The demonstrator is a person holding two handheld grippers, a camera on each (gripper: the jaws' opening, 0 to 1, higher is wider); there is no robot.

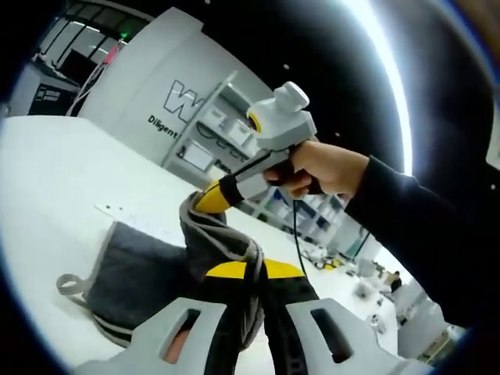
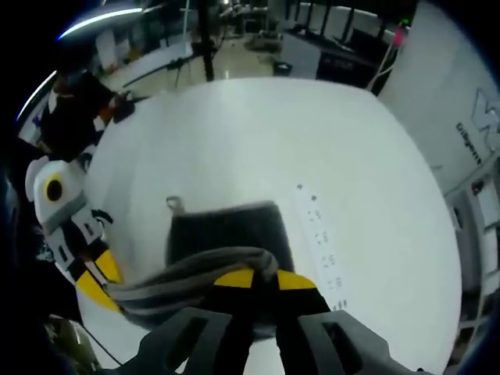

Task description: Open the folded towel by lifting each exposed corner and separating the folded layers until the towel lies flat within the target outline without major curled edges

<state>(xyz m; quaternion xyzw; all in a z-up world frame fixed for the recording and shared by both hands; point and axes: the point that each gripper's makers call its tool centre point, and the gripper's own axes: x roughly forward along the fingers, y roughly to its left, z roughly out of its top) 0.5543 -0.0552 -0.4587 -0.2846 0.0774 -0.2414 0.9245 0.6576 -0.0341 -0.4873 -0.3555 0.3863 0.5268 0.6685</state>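
the towel (image 1: 141, 273) is soft dark grey cloth with a matt, slightly napped face, a paler grey woven border and a small fabric hanging loop (image 1: 69, 284) at one corner. the table (image 2: 258, 141) is a smooth white surface with a faint satin sheen. the left gripper (image 1: 244, 275) has matt light-grey plastic jaws and glossy yellow tips. the right gripper (image 2: 264, 283) looks alike: smooth hard plastic, yellow tips. the person's sleeve (image 1: 422, 234) is dull black cloth.
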